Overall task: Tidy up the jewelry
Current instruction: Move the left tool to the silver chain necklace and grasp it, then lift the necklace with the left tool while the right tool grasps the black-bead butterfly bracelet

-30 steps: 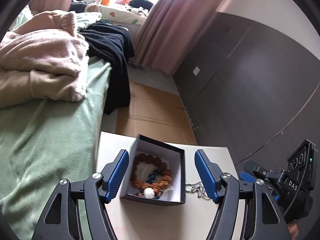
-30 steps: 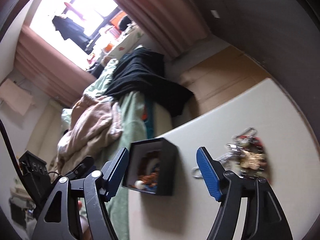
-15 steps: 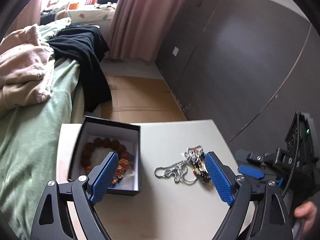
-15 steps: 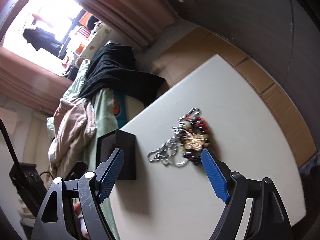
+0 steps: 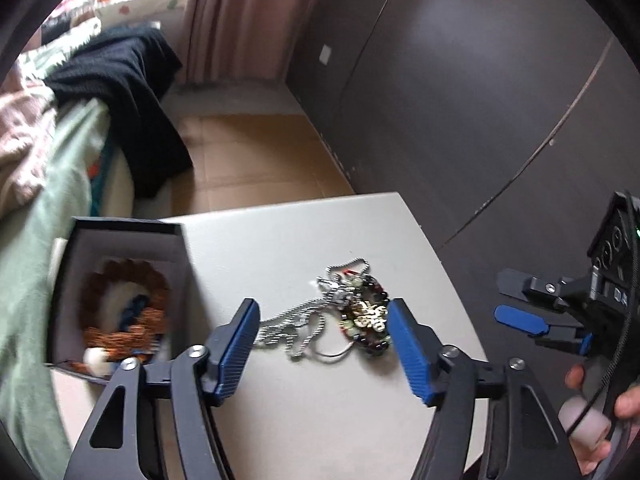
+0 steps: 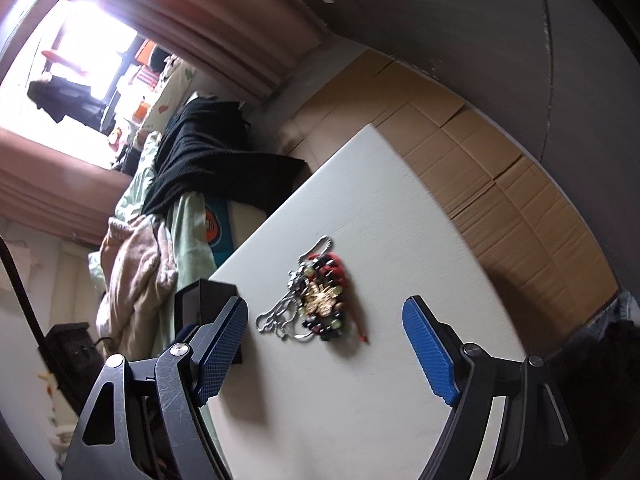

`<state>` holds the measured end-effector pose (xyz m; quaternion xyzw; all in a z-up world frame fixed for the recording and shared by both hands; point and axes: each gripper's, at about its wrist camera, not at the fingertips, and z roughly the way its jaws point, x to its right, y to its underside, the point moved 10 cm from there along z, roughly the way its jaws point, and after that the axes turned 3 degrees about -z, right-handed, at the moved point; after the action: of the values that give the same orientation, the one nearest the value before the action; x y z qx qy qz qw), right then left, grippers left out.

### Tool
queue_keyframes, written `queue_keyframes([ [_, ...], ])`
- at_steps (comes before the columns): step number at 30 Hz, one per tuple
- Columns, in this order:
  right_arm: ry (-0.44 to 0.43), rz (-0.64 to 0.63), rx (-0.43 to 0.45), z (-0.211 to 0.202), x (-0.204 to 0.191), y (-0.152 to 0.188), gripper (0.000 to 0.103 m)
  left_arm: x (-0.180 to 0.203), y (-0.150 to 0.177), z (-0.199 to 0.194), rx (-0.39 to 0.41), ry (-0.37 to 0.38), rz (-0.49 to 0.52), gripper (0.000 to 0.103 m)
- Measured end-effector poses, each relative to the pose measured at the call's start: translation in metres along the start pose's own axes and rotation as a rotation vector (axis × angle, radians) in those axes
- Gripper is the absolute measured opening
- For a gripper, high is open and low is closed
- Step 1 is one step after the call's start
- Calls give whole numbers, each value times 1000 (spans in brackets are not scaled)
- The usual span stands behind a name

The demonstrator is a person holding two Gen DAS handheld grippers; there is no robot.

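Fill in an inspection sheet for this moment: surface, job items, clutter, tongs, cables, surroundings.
Surface: white table, mostly bare.
Job's things: open black jewelry box holding a brown bead bracelet; tangled silver chain with a dark beaded bracelet loose beside it.
Clutter: nothing seen.
Grippers: left tongs closing, straddling the pile without touching; right tongs open, empty.
Cables: black cable at the right device.
Surroundings: bed, black garment, curtain, cardboard floor.

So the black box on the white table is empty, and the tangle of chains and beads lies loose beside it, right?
Not quite. The black box is not empty: the left wrist view shows a brown bead bracelet and other pieces inside it. The rest holds: the tangle of chains and beads lies loose on the white table beside the box, untouched by either gripper.
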<state>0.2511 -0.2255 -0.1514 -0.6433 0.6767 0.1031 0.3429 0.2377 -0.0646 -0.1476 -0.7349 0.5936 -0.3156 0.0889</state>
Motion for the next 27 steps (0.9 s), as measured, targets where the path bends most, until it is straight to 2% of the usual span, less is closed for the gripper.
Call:
queue_keyframes([
  [9,41,32,2,-12,27,-9,80,18,-1,46,-86,-19,-30,51],
  [12,41,58,9,-15,34,-12,80,20,-2,59,-107,-25,-46,50],
  [15,50,59,13,-17,37,-15,80,15,-1,67,-104,-63,-60,49],
  [18,50,62,11,-15,39,-18,80,12,4,78,-131,-56,-87,40],
  [20,51,62,10,-13,40,-19,80,7,7,85,-138,-64,-111,38],
  [24,58,53,-10,-5,38,-18,80,0,6,85,-121,-47,-162,22],
  [27,60,38,-19,-2,35,-16,80,-1,8,84,-123,-38,-162,19],
])
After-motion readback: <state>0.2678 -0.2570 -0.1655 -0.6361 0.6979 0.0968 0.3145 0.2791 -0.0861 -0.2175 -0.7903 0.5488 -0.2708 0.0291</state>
